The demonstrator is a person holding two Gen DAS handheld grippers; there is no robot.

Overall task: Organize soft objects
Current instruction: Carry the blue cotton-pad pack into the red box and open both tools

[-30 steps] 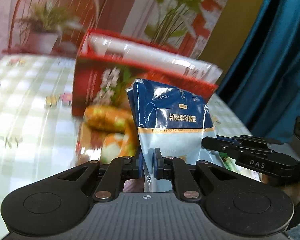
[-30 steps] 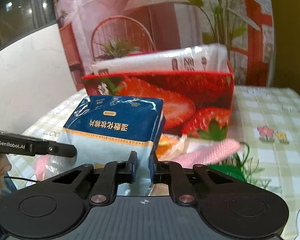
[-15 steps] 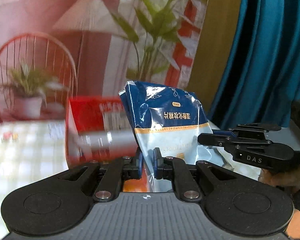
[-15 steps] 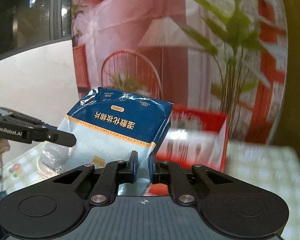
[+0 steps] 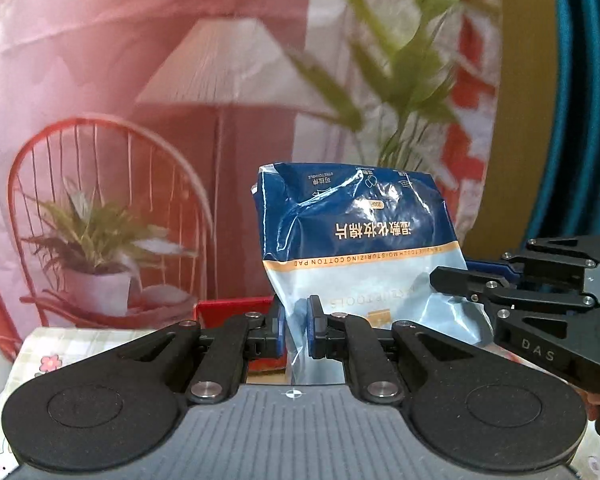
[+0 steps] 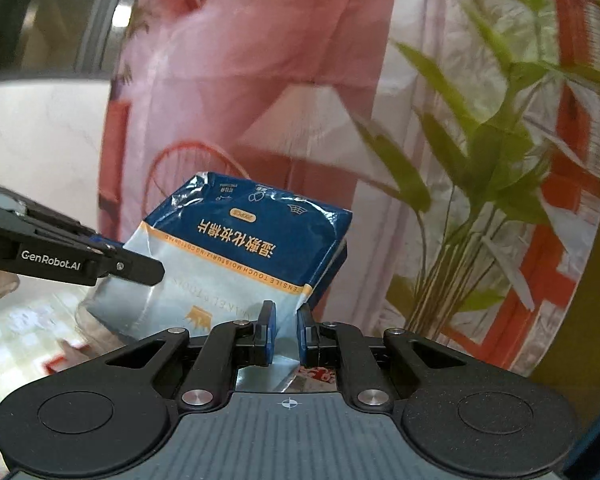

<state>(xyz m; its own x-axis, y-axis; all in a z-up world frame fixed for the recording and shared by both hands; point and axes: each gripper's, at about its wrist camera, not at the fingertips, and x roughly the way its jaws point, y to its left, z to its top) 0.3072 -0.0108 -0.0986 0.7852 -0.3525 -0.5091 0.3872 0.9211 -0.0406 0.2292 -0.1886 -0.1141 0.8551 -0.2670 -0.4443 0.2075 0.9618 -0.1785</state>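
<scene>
At the far left of the left wrist view a checked tablecloth [image 5: 40, 354] with small flower prints shows below a printed backdrop [image 5: 100, 80] of a red wire chair, a potted plant and a floor lamp. Just right of that, the top edge of a red box [image 5: 232, 308] peeks up behind the left gripper [image 5: 294, 334], whose blue-padded fingers are pressed together on the clear lower seam of a blue-and-white cotton pad pack [image 5: 356, 236] — the pack stands upright in the air, its print upside down, raised in front of the backdrop and higher than the box edge. Further right, the right gripper [image 5: 452, 280] reaches in from the side and meets the pack's lower right edge, with a teal curtain [image 5: 580, 120] behind it. In the right wrist view the order flips: the left gripper [image 6: 148, 270] comes in from the left edge and touches the pack's pale lower corner, the cotton pad pack [image 6: 252, 256] tilts leftward in mid-frame, and the right gripper [image 6: 286, 330] pinches its bottom seam between closed fingers — leafy green plant print fills the right side.
</scene>
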